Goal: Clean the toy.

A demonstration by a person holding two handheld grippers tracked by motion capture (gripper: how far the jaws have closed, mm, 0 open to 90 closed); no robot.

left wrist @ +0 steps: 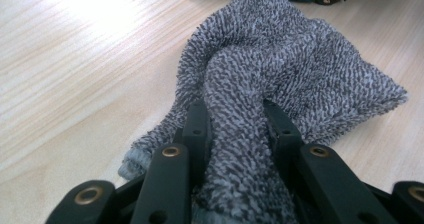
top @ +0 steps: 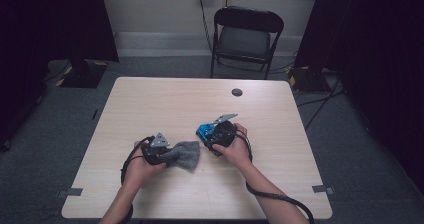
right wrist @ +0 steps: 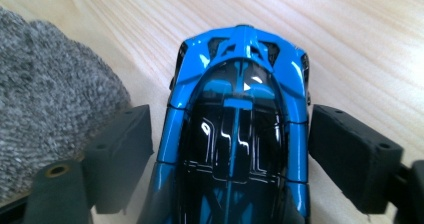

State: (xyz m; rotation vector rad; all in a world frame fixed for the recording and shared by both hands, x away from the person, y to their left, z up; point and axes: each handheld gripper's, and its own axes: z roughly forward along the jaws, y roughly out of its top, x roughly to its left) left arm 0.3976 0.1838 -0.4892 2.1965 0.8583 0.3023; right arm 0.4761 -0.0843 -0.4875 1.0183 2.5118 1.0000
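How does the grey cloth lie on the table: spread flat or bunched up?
Bunched up. The grey cloth rises in folds, one ridge pinched in the left gripper jaws.

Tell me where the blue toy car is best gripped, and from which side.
Grip the blue toy car across its two long flanks at mid-body, coming in from one end along its length, as the right gripper is lined up. The sides there run nearly straight and parallel, while the far end narrows and curves. The jaws straddle it with a visible gap on one side. The grey cloth lies close alongside, so keep that jaw clear of it.
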